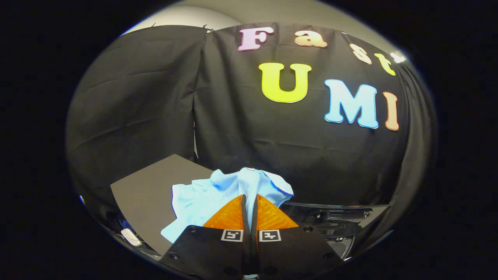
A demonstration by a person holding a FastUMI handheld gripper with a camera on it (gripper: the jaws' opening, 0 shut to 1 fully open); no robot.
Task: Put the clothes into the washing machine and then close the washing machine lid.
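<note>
A booth walled with draped black cloth (163, 105) is seen ahead, with a strip of pale wall (186, 17) visible above the cloth's top edge. Between the gripper's (249, 199) fingers a light blue garment (202, 198) is pinched: the two fingers (229, 216) are drawn almost together, only a thin fold of the blue fabric being left in the slit between them, so the garment is gripped from both sides. The cloth is held up in the air, its collar bunched above and just beyond the fingertips, and the rest of it is draped down to the left of the fingers, with a loose corner hanging beside the gripper body. Behind and below the hanging fabric a flat dark grey board (148, 194) is seen, tilted and lying to the left. To the right of the fingers, under the garment's right flap, the glossy dark top of the washing machine (338, 217) is seen, with its rim and some fittings catching the light. A small white object (131, 237) lies low on the left, beside the board's near edge; what it is cannot be told.
</note>
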